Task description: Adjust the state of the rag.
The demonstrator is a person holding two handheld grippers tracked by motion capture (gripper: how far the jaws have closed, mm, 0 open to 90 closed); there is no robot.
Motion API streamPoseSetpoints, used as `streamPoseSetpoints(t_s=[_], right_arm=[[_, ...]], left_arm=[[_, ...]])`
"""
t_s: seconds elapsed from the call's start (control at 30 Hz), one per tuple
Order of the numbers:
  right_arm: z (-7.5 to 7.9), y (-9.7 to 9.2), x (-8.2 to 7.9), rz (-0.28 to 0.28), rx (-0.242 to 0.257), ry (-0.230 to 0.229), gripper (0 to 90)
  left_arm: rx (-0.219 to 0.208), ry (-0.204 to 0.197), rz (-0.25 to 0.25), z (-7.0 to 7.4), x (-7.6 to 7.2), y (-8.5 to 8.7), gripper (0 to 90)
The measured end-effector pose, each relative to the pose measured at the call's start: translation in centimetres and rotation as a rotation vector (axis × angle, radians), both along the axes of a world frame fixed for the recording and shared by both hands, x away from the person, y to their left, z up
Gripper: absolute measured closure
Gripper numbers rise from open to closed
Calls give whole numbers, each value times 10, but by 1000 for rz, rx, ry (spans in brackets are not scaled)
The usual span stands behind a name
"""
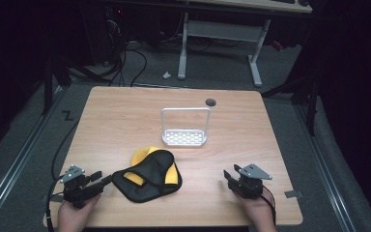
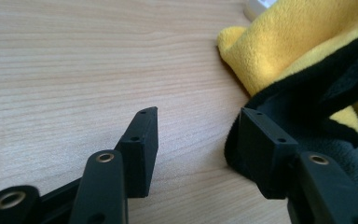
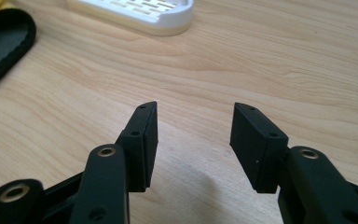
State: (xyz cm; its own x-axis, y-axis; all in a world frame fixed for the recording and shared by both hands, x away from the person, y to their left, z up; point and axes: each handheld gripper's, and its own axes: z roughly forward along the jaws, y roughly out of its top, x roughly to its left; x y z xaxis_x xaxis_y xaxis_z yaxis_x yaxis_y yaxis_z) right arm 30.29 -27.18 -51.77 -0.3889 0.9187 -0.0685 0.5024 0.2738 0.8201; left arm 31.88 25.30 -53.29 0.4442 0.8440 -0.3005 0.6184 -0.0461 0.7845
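A white rack (image 1: 184, 128) stands beyond the black-and-yellow cloth (image 1: 149, 175); both grippers' fingers (image 3: 144, 140) gape wide, empty.

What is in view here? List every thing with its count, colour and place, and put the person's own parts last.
cloth: one, black and yellow, crumpled on the near middle of the table, beside the left gripper.
rack: one, white, slotted base with a tall hoop handle, at the table's centre.
table: one, light wood, under everything.
round hole cover: one, dark, at the table's far edge.
desk frame: one, white, on the floor beyond the table.
cables: several, black, on the floor behind the table.
left gripper: one, black, near left, jaws open, one jaw against the cloth's edge.
right gripper: one, black, near right, jaws open over bare wood.
hands: two, at the near edge, each holding a gripper.
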Motion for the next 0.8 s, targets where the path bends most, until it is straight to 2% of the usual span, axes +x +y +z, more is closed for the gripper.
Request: streamPoseSetpoints(t_s=[0.13,0.23,0.43,0.67,0.8], right_arm=[[-2,5,-3,18,-36,-3,514],[-3,9,-5,21,-45,2,510],[-4,8,-3,8,-29,5,508],[-6,8,-3,25,-31,18,506],[-6,9,-3,30,-33,14,506]], left_arm=[[-3,4,-6,-1,2,0,478],[-3,7,-14,-1,2,1,477],[-13,-10,-10,3,-1,6,475],[-47,5,19,4,-1,14,451],[-64,-24,16,11,-3,11,426]])
